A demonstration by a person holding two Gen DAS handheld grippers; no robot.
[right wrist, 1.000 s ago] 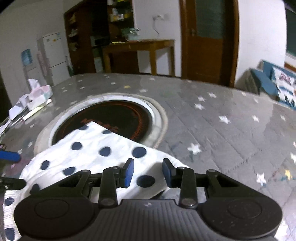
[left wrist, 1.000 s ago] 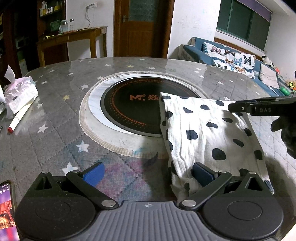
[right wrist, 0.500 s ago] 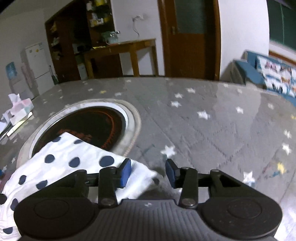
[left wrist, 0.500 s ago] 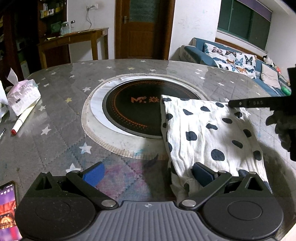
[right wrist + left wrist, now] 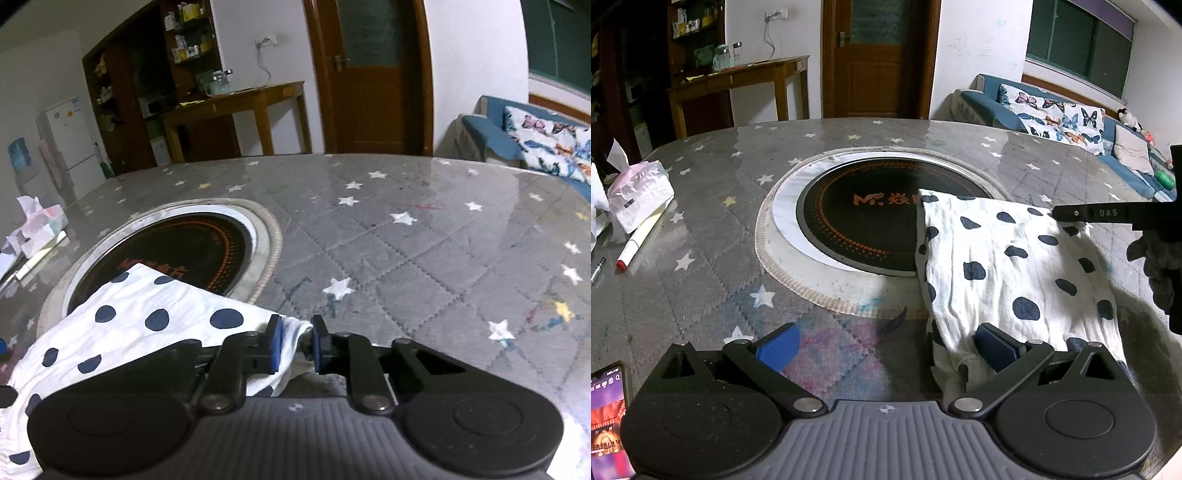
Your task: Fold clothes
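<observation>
A folded white cloth with dark blue dots (image 5: 1015,266) lies on the star-patterned table, its far left corner over the round black cooktop (image 5: 864,218). My left gripper (image 5: 886,343) is open at the cloth's near left corner, its right finger (image 5: 993,345) resting on the fabric. In the right wrist view the cloth (image 5: 147,325) lies at lower left, and my right gripper (image 5: 295,341) is nearly shut with the cloth's far right corner between its blue pads. The right gripper also shows at the right edge of the left wrist view (image 5: 1108,214).
A tissue pack (image 5: 639,192) and a marker pen (image 5: 639,240) lie at the table's left. A phone (image 5: 607,417) lies at the near left edge. A wooden side table, a door and a blue sofa (image 5: 1071,114) stand beyond the table.
My right gripper has narrowed its jaws and now has the cloth's corner between its pads. The left gripper has stayed open at the near corner.
</observation>
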